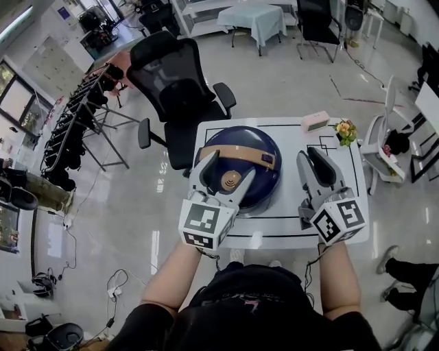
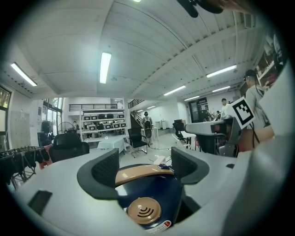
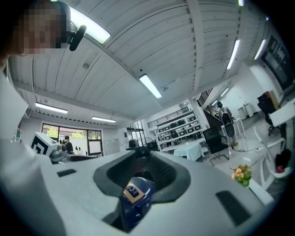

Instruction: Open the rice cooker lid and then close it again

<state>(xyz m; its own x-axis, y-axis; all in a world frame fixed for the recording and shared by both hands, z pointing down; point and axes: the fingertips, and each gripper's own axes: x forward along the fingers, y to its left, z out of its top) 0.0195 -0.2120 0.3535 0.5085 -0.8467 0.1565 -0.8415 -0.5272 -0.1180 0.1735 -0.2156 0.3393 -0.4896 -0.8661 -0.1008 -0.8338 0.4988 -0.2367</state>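
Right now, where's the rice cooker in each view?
Head view: rice cooker at centre, on the white table.
Left gripper view: rice cooker at bottom centre, between jaws that stand apart.
Right gripper view: only a blue piece with a tan patch, low between the jaws; probably part of the cooker.
Shared landmark: the cloth-covered table in the background.

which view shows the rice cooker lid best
Head view: it looks down on most of the closed blue lid and its tan handle. The left gripper view shows only the near part with the round vent; the right gripper view shows a small edge.
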